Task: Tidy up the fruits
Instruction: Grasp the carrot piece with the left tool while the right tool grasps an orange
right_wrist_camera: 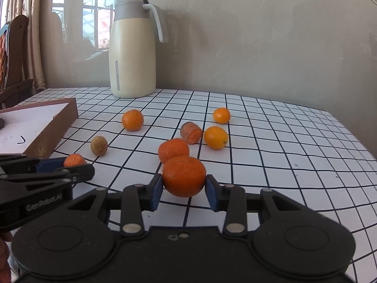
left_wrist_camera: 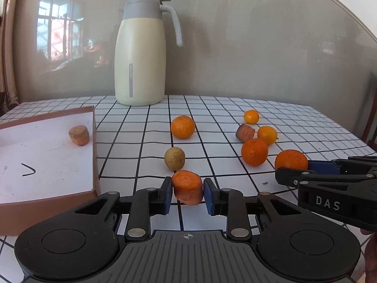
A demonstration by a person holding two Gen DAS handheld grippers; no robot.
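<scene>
My left gripper (left_wrist_camera: pixel 187 194) is shut on a carrot chunk (left_wrist_camera: pixel 187 187) just above the checked table; it also shows in the right wrist view (right_wrist_camera: pixel 73 160). My right gripper (right_wrist_camera: pixel 183 189) is shut on a tangerine (right_wrist_camera: pixel 184 175), seen in the left wrist view too (left_wrist_camera: pixel 291 160). Loose on the table lie two more tangerines (left_wrist_camera: pixel 182 126) (left_wrist_camera: pixel 254 151), two small yellow-orange citrus (left_wrist_camera: pixel 267 135) (left_wrist_camera: pixel 251 116), another carrot chunk (left_wrist_camera: pixel 245 132) and a tan round fruit (left_wrist_camera: pixel 174 158). A brown box (left_wrist_camera: pixel 95 141) at the left holds one carrot chunk (left_wrist_camera: pixel 79 135).
A tall cream jug with a grey lid (left_wrist_camera: pixel 140 54) stands at the table's back against the grey wall. The box has a white floor with a pen mark (left_wrist_camera: pixel 28 170). A wooden chair (right_wrist_camera: pixel 14 54) stands beyond the table's left edge.
</scene>
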